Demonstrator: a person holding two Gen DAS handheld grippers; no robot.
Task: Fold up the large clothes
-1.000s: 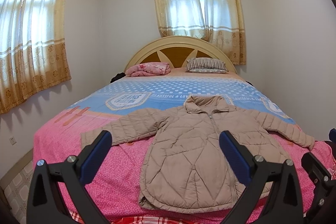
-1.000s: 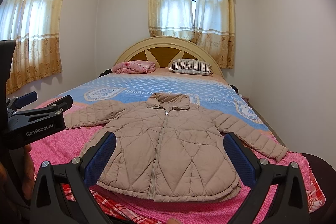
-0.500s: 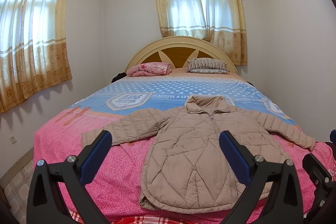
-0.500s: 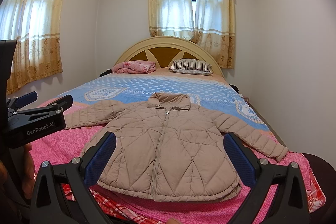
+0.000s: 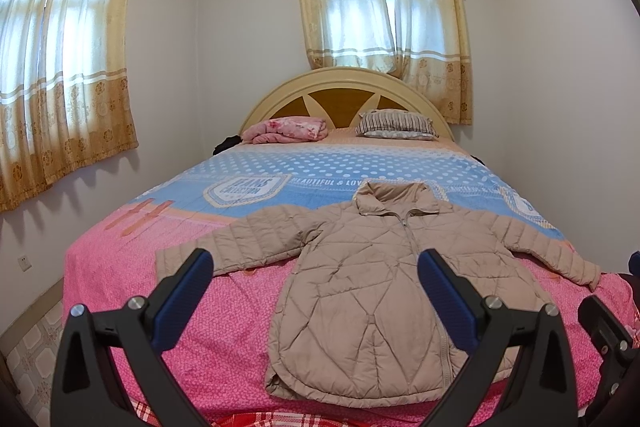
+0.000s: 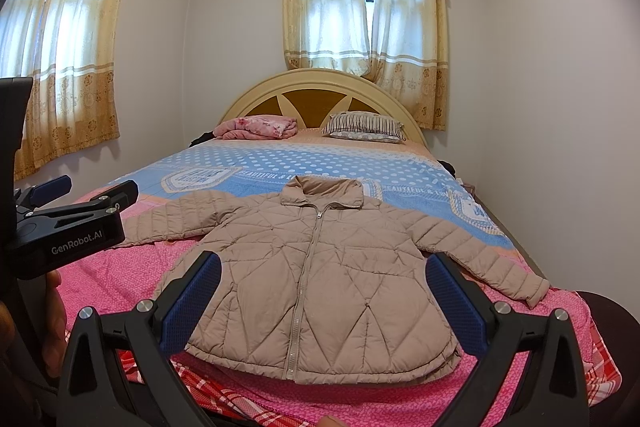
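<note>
A beige quilted puffer jacket (image 5: 372,287) lies flat on the bed, zipped, front up, both sleeves spread out, collar toward the headboard. It also shows in the right wrist view (image 6: 320,279). My left gripper (image 5: 316,295) is open and empty, held above the foot of the bed, left of the jacket's middle. My right gripper (image 6: 324,297) is open and empty, in front of the jacket's hem. The left gripper's body (image 6: 68,231) shows at the left edge of the right wrist view.
The bed (image 5: 160,267) has a pink and blue cover. A folded pink blanket (image 5: 286,129) and a striped pillow (image 5: 394,125) lie by the curved headboard (image 5: 344,87). Walls stand close on both sides; curtained windows are at left and behind.
</note>
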